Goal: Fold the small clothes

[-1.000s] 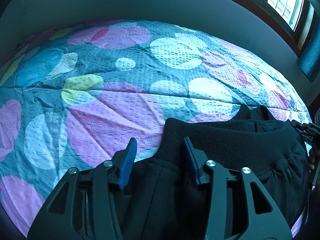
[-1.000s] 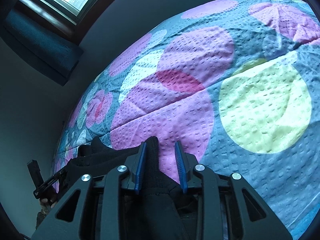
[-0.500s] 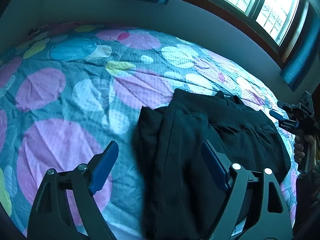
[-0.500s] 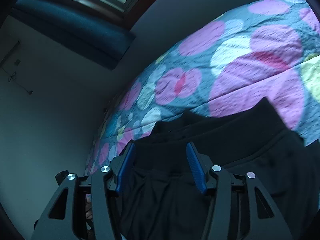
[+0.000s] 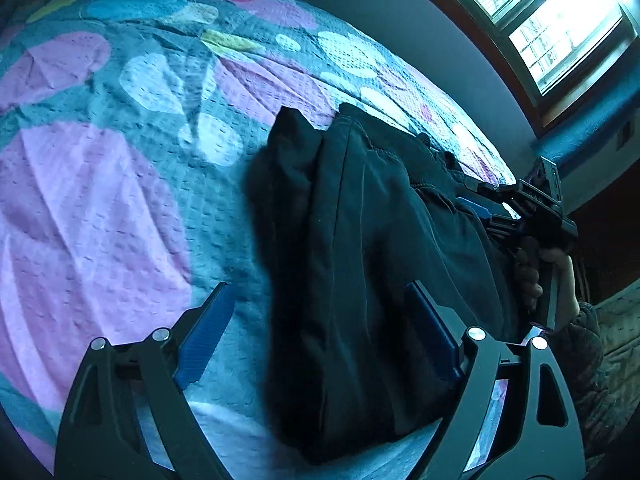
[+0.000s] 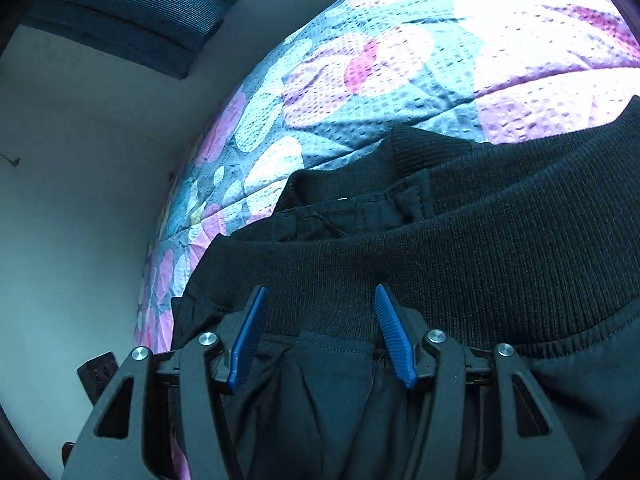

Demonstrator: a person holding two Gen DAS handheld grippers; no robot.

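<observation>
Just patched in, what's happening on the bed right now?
A person is folding a black garment, apparently small trousers with a ribbed waistband, on a bedspread printed with coloured circles. The garment lies folded on the bed. The left hand-held gripper is opening, its pads clear of the cloth below. The right hand-held gripper is open over the waistband, gripping nothing. Both seem to have let go.

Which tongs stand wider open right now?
The left tongs: blue pads far apart, opening, astride the black garment. The right tongs gape less.
</observation>
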